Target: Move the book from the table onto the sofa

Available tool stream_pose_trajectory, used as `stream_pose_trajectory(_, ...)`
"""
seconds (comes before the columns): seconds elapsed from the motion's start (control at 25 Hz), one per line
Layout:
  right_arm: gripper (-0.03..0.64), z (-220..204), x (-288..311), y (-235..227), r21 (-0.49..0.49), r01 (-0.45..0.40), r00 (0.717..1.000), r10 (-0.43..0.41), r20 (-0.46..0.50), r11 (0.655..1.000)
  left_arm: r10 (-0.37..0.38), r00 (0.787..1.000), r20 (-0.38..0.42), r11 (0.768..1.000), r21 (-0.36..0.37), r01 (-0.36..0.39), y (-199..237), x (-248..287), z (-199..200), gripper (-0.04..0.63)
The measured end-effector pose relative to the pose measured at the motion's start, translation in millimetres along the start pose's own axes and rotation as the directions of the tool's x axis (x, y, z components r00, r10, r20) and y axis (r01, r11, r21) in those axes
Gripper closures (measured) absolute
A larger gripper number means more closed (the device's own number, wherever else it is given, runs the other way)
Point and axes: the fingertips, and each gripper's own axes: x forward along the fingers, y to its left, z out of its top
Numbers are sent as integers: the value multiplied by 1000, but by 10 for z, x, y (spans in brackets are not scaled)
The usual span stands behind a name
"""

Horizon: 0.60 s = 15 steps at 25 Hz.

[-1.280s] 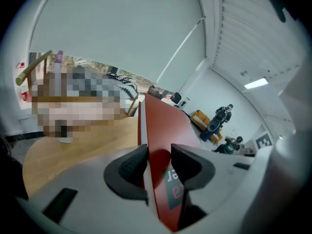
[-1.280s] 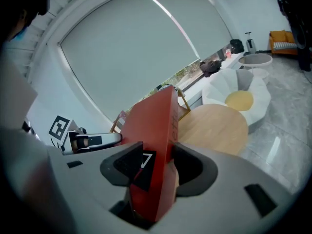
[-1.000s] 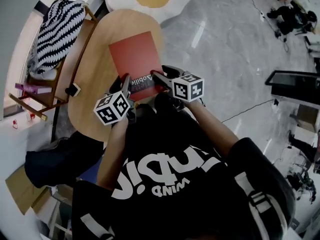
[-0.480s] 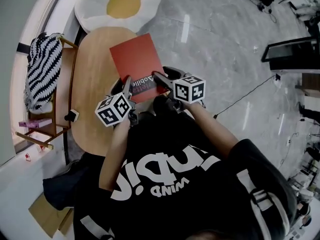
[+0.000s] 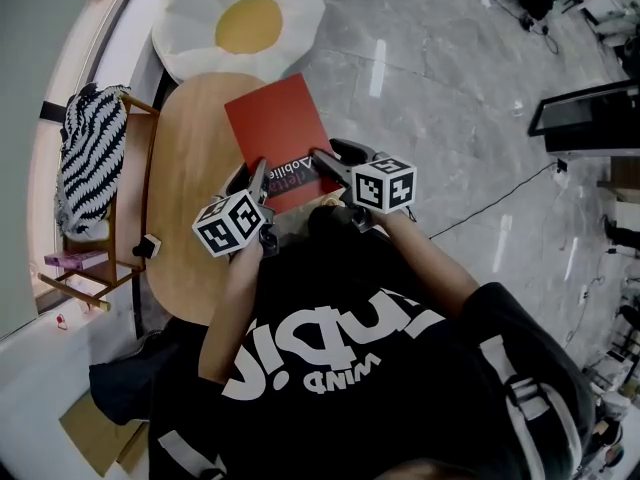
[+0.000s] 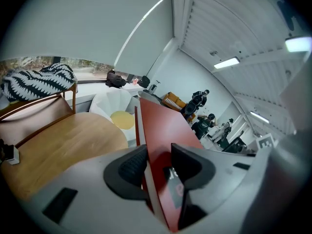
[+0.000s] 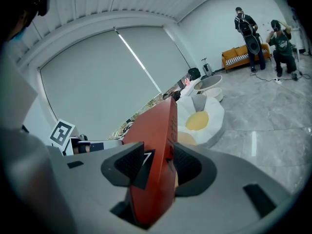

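Person's black shirt (image 5: 350, 368) fills the bottom of the head view, both forearms reaching forward. Left gripper (image 5: 257, 171) (image 6: 158, 164) pinches the red book (image 5: 275, 128) (image 6: 163, 126) at its near left corner; pads sit on both faces. Right gripper (image 5: 322, 156) (image 7: 158, 164) pinches the near right corner of the same book (image 7: 156, 135), spine side toward the camera; its jaws have just tightened a little on it. The book is carried between the two grippers, tilted up and off the counter (image 5: 190, 198), and in the head view it lies across the counter's right edge, part over wood, part over the grey floor (image 5: 440, 78). Small white object (image 5: 150, 245) at the counter's left edge. Left of the counter stands a wooden chair (image 5: 120, 258) with a black-and-white striped cushion (image 5: 88, 158). Just past the counter's far end, on the floor, an egg-shaped white cushion with a yellow centre (image 5: 245, 18). Dark screen (image 5: 590, 118) far right. Far back in the right gripper view, an orange sofa (image 7: 241, 55) by the wall, two people standing near it.
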Motion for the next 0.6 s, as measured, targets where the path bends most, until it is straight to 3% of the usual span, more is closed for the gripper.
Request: stream_pose_trajectory(0.6, 439, 520, 21, -577, -5, -39, 999, 39, 18, 999, 7, 999, 35, 999, -54, -5, -307, 642, 267, 434)
